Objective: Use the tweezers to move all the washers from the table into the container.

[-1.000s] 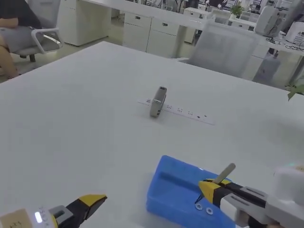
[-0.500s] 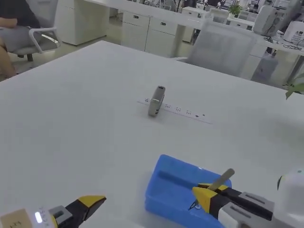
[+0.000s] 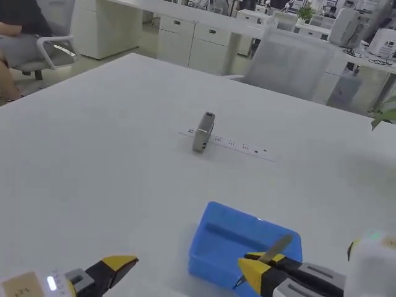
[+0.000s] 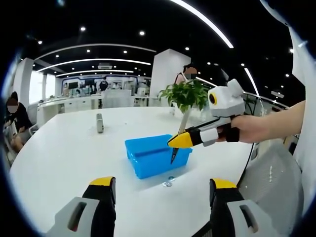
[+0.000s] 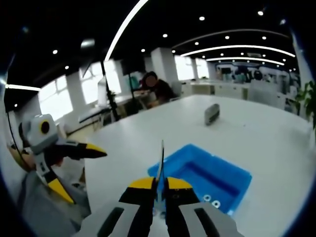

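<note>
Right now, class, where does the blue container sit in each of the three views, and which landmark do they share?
Head view: blue container at the bottom, just right of centre.
Left gripper view: blue container in the middle, slightly below centre.
Right gripper view: blue container lower right of centre.
Shared landmark: the grey device standing on the table beyond the container.

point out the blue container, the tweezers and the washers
blue container [image 3: 199,250]: head view, on its left outer wall.
tweezers [image 4: 173,154]: left gripper view, on the dark pointed lower end.
washers [image 4: 168,184]: left gripper view, on the nearer washer's ring, beside the container.
</note>
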### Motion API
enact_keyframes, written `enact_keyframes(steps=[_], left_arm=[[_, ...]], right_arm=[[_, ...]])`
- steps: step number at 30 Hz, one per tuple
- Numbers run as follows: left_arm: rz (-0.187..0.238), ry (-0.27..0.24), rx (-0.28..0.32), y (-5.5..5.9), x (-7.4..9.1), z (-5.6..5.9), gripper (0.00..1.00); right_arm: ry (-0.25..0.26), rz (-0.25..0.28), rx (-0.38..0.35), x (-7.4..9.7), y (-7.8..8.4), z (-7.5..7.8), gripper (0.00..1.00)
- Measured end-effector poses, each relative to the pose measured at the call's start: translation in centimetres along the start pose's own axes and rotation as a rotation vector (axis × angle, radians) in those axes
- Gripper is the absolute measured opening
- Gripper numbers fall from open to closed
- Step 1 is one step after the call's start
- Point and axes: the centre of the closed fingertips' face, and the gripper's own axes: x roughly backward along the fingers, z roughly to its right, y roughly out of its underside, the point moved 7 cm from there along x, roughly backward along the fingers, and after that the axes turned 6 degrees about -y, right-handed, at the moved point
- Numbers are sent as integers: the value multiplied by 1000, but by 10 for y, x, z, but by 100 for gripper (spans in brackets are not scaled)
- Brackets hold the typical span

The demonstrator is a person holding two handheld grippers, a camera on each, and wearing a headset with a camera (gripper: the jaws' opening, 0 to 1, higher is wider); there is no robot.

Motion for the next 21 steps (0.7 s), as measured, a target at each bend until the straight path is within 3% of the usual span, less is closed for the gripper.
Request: enact_keyframes(steps=[13, 21], left_arm=[[-13, 3, -5, 1, 0, 0, 77], [-18, 4, -5, 1, 0, 1, 77]], right_arm=[[-27, -72, 3, -12, 24, -3, 4], [-25, -87, 4, -20, 31, 0, 4]])
